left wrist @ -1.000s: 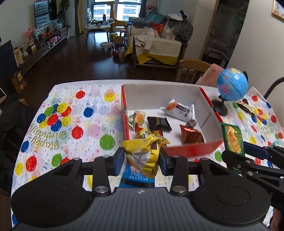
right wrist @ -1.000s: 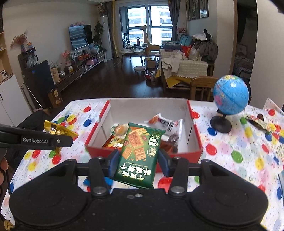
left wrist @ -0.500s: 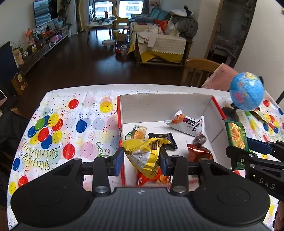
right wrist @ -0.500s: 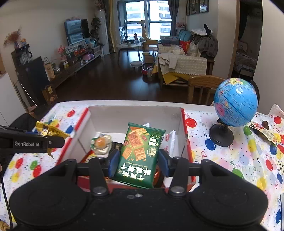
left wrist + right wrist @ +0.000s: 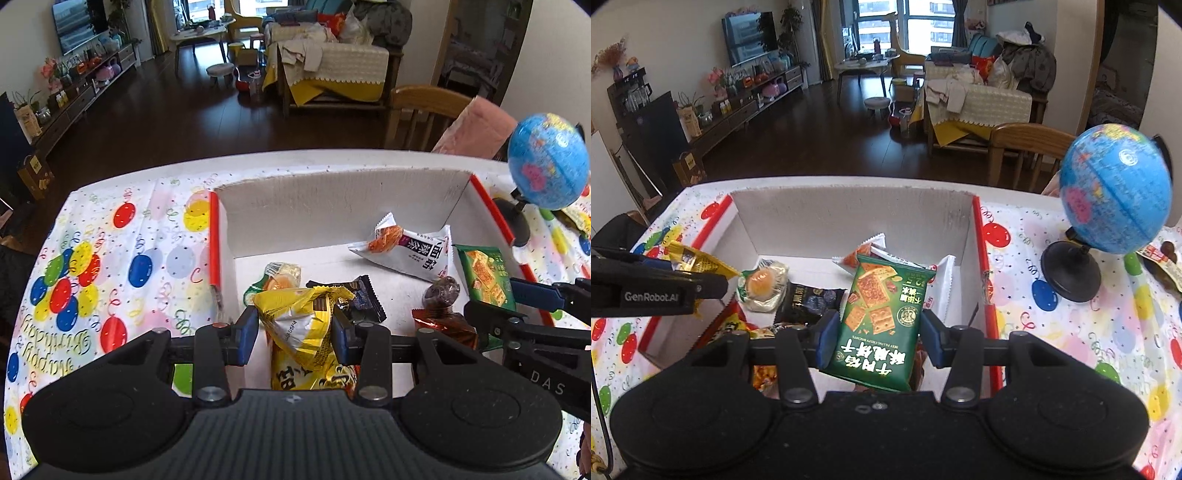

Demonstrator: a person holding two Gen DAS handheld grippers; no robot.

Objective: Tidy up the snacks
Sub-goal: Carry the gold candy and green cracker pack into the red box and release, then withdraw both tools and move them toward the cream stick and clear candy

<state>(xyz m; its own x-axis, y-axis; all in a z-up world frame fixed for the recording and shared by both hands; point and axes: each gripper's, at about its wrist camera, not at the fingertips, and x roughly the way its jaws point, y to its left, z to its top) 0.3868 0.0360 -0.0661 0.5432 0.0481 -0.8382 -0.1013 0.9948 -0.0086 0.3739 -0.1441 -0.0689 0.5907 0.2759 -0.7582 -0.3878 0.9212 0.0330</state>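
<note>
Holding one packet in each gripper, you had both of them over the open cardboard box (image 5: 332,199), and this was the relation that mattered for the release. In the left wrist view, the left gripper (image 5: 293,334) sat at the lower middle of the frame, and the box floor spread out above it and to the right in the picture. The yellow snack packet (image 5: 306,332) was pinched between the blue pads at a narrow opening, its long axis running roughly along the fingers, toward the far wall of the box. It hung just above the near left part of the box, over a black packet (image 5: 364,301) and a round pastry (image 5: 282,275) that lay on the floor there.

In the right wrist view, the right gripper (image 5: 875,338) was closed in the same way on the green biscuit packet (image 5: 882,321), which stood almost upright in the frame, slightly tilted to the right. It was above the near right part of the box (image 5: 849,218), with a white packet (image 5: 942,284) behind it.

I judge that both packets were already inside the line of the red rim, so they would probably drop onto snacks already lying there. The globe (image 5: 1115,192) stood outside the box at the right of the frame, well apart from both grips.
</note>
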